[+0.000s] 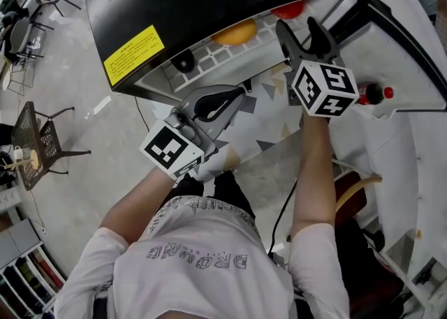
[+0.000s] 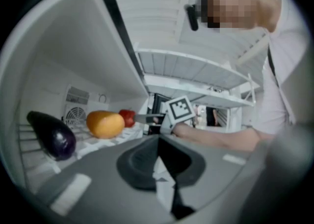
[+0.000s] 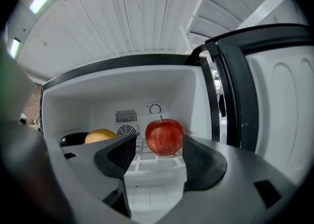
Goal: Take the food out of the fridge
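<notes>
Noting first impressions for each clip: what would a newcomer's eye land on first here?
The red apple stands out, sitting in the open fridge and lined up just ahead of the wide-open jaws of the right gripper, untouched. Further left in the fridge lie an orange fruit and a dark eggplant. The left gripper is shut and holds nothing.

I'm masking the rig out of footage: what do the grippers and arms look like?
The left gripper and right gripper have grey bodies and black ribbed pads. Each carries a white cube with black square markers. The arms are bare below the short sleeves of a white T-shirt with grey lettering.
</notes>
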A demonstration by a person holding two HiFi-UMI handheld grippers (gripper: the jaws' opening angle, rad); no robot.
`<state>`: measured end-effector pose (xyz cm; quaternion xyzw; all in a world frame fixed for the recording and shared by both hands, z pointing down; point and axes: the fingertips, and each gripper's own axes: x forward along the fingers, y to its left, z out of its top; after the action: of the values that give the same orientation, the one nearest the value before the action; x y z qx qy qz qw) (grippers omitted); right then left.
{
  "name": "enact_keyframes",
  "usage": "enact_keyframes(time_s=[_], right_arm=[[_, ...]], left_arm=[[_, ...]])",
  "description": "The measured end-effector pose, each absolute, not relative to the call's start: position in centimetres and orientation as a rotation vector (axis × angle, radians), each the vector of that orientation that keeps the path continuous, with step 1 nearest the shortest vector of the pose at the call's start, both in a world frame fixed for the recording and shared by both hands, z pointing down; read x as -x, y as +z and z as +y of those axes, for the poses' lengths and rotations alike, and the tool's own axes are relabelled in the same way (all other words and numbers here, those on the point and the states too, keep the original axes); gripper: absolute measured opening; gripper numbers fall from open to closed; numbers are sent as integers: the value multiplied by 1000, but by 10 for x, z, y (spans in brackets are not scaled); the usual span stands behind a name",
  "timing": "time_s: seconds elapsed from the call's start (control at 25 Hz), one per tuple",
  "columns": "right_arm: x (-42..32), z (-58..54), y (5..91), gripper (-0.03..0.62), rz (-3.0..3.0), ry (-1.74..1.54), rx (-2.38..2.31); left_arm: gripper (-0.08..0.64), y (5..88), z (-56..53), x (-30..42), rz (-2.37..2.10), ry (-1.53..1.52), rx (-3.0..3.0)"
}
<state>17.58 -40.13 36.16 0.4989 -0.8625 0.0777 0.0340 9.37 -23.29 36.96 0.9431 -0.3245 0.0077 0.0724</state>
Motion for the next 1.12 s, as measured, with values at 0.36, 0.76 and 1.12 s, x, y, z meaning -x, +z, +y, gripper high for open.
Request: enact_keyframes(time_s=[0.36, 0.76, 1.12], right_arm=[[-167, -427, 364, 296, -2579, 170, -1554], [-160, -439, 363, 296, -2545, 155, -1567], [-161, -440, 363, 296, -2525, 127, -1599]], left_arm=[[8, 371, -239, -96, -979, 20, -2823], [8, 373, -241, -93, -966, 7, -2817], [8, 376, -242, -86, -964, -1, -2812]])
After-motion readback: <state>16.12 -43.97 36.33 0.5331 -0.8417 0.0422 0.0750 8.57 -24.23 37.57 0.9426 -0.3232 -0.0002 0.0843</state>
